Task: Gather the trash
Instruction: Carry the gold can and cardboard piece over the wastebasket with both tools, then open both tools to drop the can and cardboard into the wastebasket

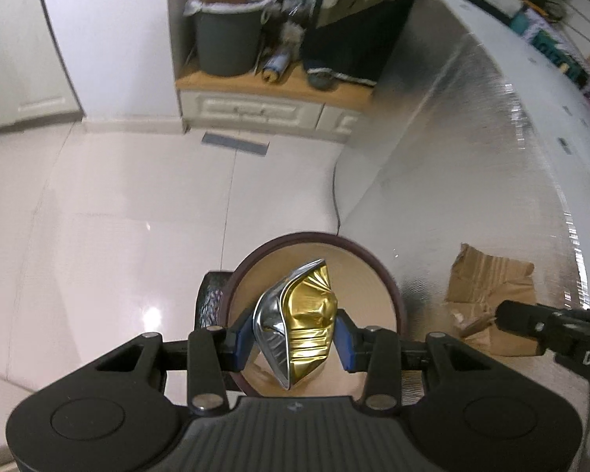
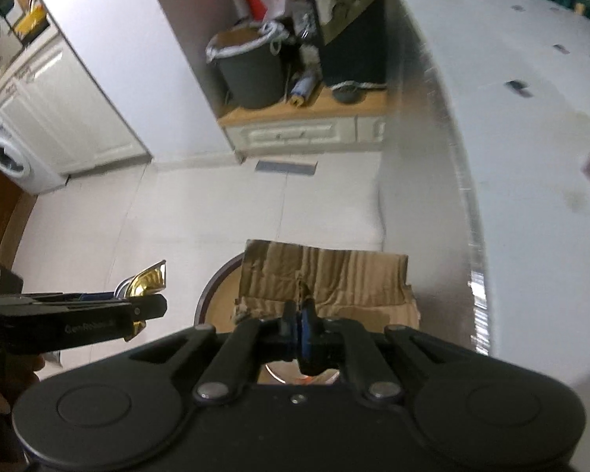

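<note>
**Both grippers loaded, bin right underneath: time to drop**

So the left gripper [image 1: 295, 338] is clamped on a crushed gold-and-silver foil wrapper [image 1: 301, 326], blue pads squeezing it from both sides, and it hangs right above the mouth of the round bin [image 1: 389, 275] with the dark red rim. The right gripper [image 2: 299, 324] has its jaws pinched together on the bottom edge of a torn cardboard piece [image 2: 326, 279]. From the right wrist view the card sticks up past the fingers and covers the far part of the bin's opening; from the left view it sits off to the side, over by the silvery foil-covered table [image 1: 472, 157].

How I'd do this bit: the foil is already centred, so just let the left jaws part and it should fall in clean. It's light and crinkly, so it may cling to a pad; a small shake would fix that. The cardboard is the fussy one. It's wide, and I honestly can't tell through the blur whether all of it clears the rim. I'd bring it over the middle and tip it edge-down before letting go, otherwise it could bridge the rim or slide onto the tile floor [image 1: 118, 216].
</note>
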`<move>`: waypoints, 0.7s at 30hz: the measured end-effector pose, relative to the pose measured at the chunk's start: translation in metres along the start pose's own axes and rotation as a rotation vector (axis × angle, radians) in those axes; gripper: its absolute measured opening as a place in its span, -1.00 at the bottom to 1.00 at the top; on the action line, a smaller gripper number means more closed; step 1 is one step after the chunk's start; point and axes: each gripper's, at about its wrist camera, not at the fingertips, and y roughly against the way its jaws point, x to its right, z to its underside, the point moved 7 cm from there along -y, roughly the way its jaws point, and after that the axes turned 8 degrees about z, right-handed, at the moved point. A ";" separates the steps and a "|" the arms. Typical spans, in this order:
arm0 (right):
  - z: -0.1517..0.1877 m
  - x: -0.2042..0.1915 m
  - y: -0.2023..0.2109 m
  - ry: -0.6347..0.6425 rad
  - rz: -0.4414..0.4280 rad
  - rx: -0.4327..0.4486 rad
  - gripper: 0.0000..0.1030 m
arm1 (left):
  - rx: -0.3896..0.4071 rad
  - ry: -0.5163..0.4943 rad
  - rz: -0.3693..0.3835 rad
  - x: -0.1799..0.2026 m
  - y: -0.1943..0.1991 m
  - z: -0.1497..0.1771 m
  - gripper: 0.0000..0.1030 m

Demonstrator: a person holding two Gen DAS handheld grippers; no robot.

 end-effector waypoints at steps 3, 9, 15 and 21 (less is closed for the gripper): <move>-0.001 -0.010 -0.030 0.011 -0.029 -0.071 -0.95 | -0.041 0.038 0.000 -0.011 -0.020 0.002 -0.16; 0.005 -0.025 -0.081 0.043 -0.060 -0.190 -0.94 | -0.112 0.101 -0.010 -0.031 -0.057 0.005 -0.16; 0.014 -0.021 -0.106 0.017 -0.077 -0.243 -0.63 | -0.132 0.117 -0.005 -0.036 -0.083 0.001 -0.16; 0.026 -0.011 -0.115 0.002 -0.063 -0.287 -0.61 | -0.140 0.108 -0.004 -0.038 -0.106 -0.010 -0.16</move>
